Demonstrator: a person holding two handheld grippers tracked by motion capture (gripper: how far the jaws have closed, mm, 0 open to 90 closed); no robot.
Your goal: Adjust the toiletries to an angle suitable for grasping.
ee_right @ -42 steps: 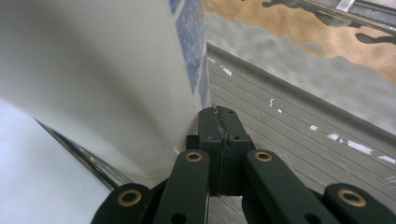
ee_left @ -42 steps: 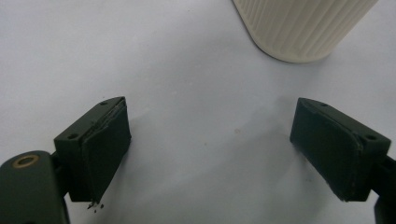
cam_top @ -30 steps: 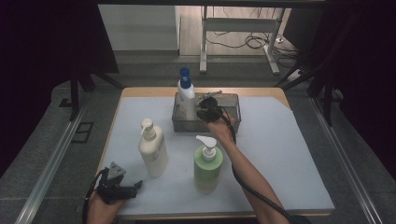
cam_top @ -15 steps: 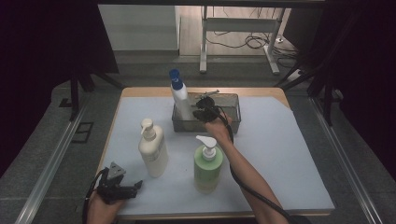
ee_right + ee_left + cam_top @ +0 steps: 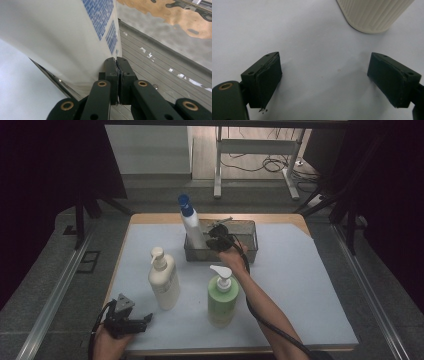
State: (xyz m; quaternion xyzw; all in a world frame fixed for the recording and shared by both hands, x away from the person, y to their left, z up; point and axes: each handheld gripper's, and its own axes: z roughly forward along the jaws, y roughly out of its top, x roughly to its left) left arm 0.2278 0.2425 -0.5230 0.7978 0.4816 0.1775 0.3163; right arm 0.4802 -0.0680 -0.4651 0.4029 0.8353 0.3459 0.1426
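white bottle (image 5: 192, 227) leans over the basket's left rim (image 5: 186, 251).

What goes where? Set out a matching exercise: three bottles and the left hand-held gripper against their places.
1. blue-capped bottle
2. cream pump bottle
3. green pump bottle
4. left hand-held gripper

a. near left corner of the mat
b. in the basket
c. mat's near middle
d. upright, left of the green one

Pairs: 1-b, 2-d, 3-c, 4-a

Recording lab: black curtains (image 5: 55, 165), floor cables (image 5: 260, 165), covered table (image 5: 310, 285).
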